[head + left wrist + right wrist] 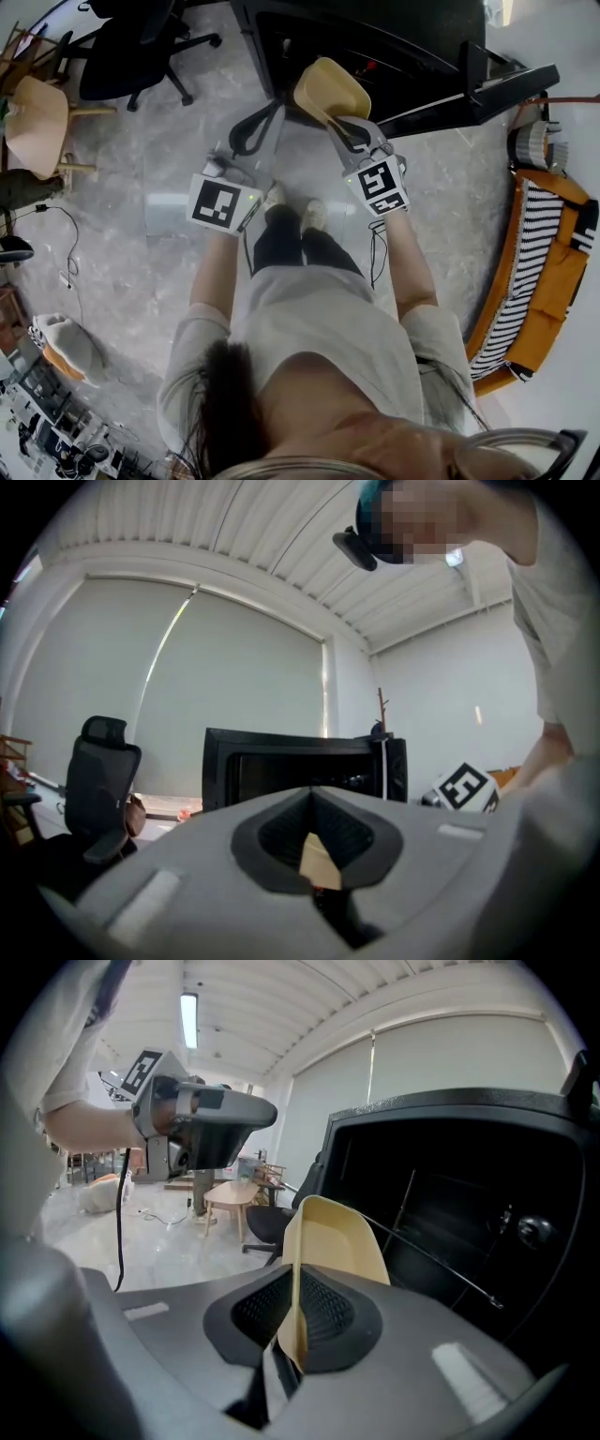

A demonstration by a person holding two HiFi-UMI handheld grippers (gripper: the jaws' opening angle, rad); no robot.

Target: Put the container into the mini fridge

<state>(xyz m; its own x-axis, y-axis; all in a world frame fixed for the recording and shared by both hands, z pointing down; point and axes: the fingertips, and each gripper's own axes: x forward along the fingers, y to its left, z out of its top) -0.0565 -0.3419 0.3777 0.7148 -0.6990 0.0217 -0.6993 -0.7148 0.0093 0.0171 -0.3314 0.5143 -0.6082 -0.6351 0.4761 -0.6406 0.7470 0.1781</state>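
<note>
Right gripper: your right gripper [342, 127] [298, 1283] is clenched on the container, its dark ribbed pads pinching one side wall.
Container: a pale yellow, open tub [328, 89] [342, 1237], held edge-on and tilted in the air, just in front of the mini fridge's opening and not yet inside.
Mini fridge: a black box [375, 37] [469, 1204] [281, 771] standing on the floor straight ahead of you. Its door [483, 94] is swung open to your right and wire shelf rods show in the dark interior.
Left gripper: your left gripper [258, 131] [312, 794] is closed, jaw tips meeting. A tan sliver shows in the hollow behind the tips; you cannot tell what it is.
Position: both grippers are raised side by side over your shoes, left one near the fridge's left front corner.
Floor: grey polished stone [141, 244].
Surroundings: a black office chair [141, 47] and a light wooden chair [37, 122] stand well to your left.
</note>
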